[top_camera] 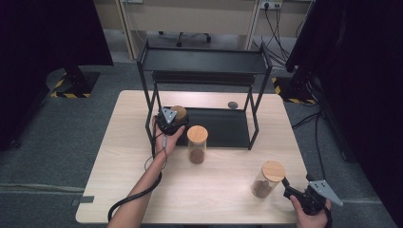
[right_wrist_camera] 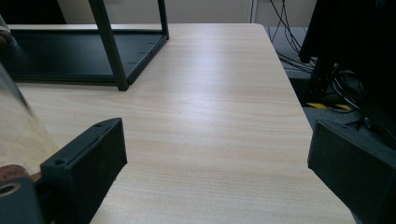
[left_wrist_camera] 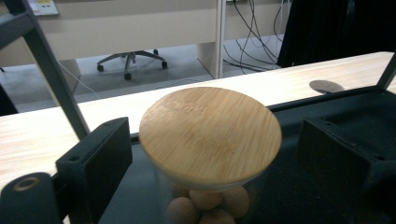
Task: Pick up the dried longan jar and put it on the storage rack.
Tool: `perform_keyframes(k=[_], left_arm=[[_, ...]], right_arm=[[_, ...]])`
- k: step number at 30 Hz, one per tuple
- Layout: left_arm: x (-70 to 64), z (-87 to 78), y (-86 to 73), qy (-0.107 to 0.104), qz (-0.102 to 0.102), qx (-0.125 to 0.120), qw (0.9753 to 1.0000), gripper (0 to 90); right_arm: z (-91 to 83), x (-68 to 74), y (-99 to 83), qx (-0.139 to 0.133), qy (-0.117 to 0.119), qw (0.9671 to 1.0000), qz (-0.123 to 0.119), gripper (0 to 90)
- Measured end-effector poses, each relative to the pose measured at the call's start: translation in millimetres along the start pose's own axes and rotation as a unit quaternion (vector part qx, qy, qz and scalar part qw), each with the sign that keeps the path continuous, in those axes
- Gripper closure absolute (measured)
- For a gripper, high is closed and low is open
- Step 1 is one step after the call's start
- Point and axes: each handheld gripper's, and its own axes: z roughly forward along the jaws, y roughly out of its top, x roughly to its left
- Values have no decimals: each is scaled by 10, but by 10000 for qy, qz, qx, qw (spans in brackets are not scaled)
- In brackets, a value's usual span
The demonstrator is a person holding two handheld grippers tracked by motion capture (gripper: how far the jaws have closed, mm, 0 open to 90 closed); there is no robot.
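Note:
A glass jar with a bamboo lid (left_wrist_camera: 210,130) holding pale round nuts stands at the left end of the black rack's lower shelf (top_camera: 223,126). My left gripper (left_wrist_camera: 215,135) is open around it, with a gap between each jaw and the lid. In the high view that jar (top_camera: 180,112) shows just beyond the left gripper (top_camera: 172,118). A second lidded jar (top_camera: 197,142) with dark contents stands on the table in front of the rack. A third jar (top_camera: 267,178) stands at the front right, its glass wall (right_wrist_camera: 14,126) beside my open, empty right gripper (right_wrist_camera: 217,140), also seen from above (top_camera: 290,187).
The two-tier black rack (top_camera: 204,59) stands at the back of the wooden table (top_camera: 223,199); its front right post (right_wrist_camera: 109,46) is ahead of the right gripper. A small grey disc (top_camera: 232,105) lies behind the rack. Dark stands and cables flank the table.

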Motion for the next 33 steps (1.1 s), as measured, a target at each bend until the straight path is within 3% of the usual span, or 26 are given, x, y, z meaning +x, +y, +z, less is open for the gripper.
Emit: perform_keyframes(k=[33], left_arm=[[-70,-299,-107,-108,51,68,9999,99]], right_arm=[[2,6,1,6,-9,10000,-24,48]])
